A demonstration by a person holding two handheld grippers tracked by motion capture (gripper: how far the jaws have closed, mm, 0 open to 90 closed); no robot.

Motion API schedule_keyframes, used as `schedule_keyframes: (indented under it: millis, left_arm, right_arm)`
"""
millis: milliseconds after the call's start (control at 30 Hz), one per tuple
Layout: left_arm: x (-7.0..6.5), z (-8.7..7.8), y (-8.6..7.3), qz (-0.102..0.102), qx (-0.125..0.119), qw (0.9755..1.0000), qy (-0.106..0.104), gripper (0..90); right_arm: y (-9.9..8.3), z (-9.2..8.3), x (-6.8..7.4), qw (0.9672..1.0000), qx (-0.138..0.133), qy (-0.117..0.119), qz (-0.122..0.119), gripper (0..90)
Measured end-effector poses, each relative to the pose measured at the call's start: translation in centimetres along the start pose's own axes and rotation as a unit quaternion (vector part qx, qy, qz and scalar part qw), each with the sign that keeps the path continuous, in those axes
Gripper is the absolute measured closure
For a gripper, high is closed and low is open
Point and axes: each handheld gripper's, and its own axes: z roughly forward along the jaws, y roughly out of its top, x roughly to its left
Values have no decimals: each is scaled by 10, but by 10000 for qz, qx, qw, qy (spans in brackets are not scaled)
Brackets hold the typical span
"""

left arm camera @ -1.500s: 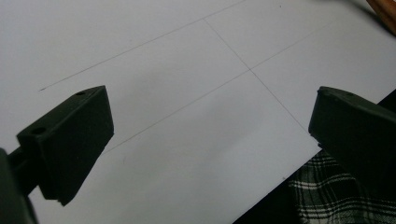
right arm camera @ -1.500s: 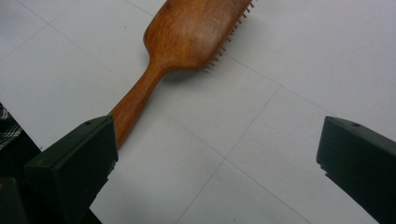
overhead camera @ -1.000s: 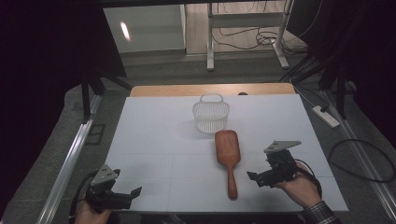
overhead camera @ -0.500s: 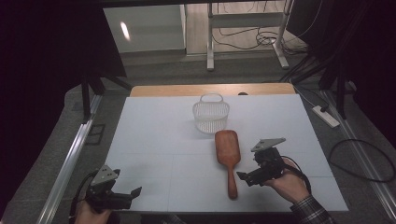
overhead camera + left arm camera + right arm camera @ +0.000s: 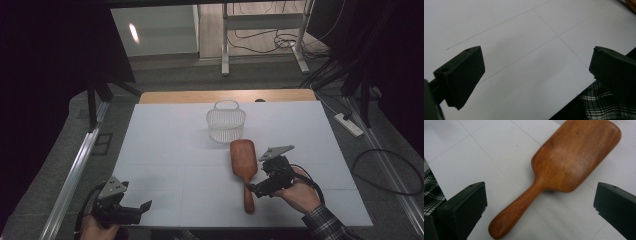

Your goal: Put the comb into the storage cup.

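A wooden paddle hairbrush point(image 5: 243, 167) lies flat, back up, on the white table point(image 5: 170, 150), handle toward the front edge. My right gripper point(image 5: 255, 189) hovers open just right of the handle. In the right gripper view the hairbrush point(image 5: 564, 167) lies between and ahead of the wide-apart jaws, untouched. A small white mesh basket point(image 5: 226, 124) stands upright behind the brush head. My left gripper point(image 5: 142, 207) rests open at the front left corner, and in the left gripper view its fingertips point(image 5: 465, 75) frame bare table.
A wooden strip point(image 5: 225, 96) borders the table's far edge. A metal rail point(image 5: 75, 170) runs along the left side. Cables and a power strip point(image 5: 350, 125) lie on the floor to the right. A plaid sleeve point(image 5: 609, 107) shows at the table's front edge.
My right gripper has moved left across the table toward the hairbrush handle. The left gripper, brush and basket have stayed put.
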Motion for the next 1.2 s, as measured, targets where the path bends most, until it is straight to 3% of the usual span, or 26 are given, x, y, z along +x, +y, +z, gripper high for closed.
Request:
schedule_keyframes:
  millis: [400,667,800,1067,1200]
  left_arm:
    - [0,0,0,6,9,10000,5,9]
    - [0,0,0,20,22,10000,7,9]
    - [0,0,0,24,28,10000,8,9]
    - [0,1,0,28,35,10000,12,9]
    - [0,0,0,25,30,10000,11,9]
  right_arm:
    - [13,14,6,9997,49,221,-129,0]
    - [20,25,11,9994,96,336,-80,0]
    - [23,29,13,9992,158,314,-196,0]
    - [32,40,20,9985,490,144,-182,0]
    - [34,42,21,9980,557,181,-218,0]
